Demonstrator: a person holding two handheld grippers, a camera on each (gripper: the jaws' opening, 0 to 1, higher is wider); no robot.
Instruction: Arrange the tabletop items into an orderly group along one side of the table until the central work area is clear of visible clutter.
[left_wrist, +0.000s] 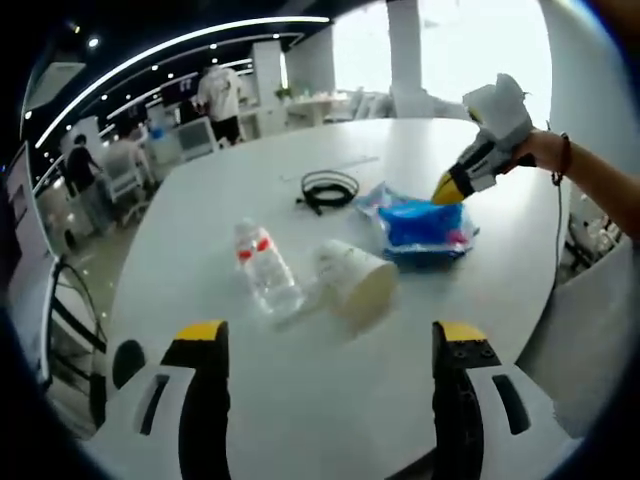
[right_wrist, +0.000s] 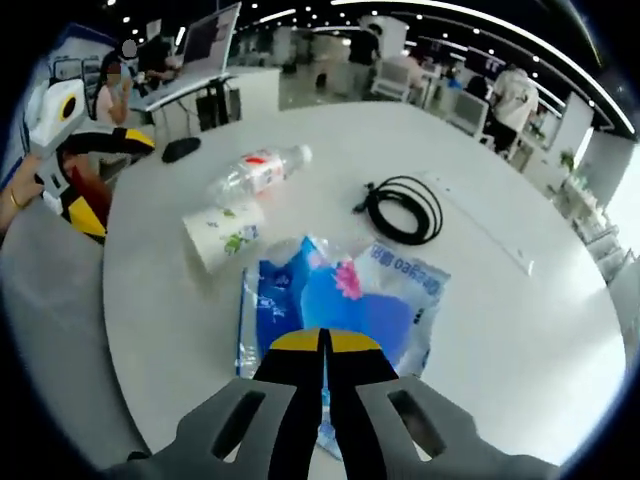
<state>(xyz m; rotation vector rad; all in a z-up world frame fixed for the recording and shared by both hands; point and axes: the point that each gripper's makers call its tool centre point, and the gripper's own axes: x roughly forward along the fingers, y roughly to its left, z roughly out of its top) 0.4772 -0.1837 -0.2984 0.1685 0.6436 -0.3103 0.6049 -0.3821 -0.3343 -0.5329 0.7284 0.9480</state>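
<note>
A round white table (left_wrist: 300, 400) with a smooth matte top is holding 4 loose items near its middle. A clear ribbed plastic bottle (left_wrist: 266, 268) with a red label is lying on its side, just beside a tipped paper cup (left_wrist: 357, 284). Behind them, a coiled black cable (left_wrist: 329, 189) is resting. The left gripper (left_wrist: 327, 335) is hovering with its jaws spread wide, holding nothing. In the right gripper view, the right gripper (right_wrist: 323, 342) is showing its jaws pressed together over a crinkly blue plastic packet (right_wrist: 345, 300); whether they are pinching it, I cannot tell.
</note>
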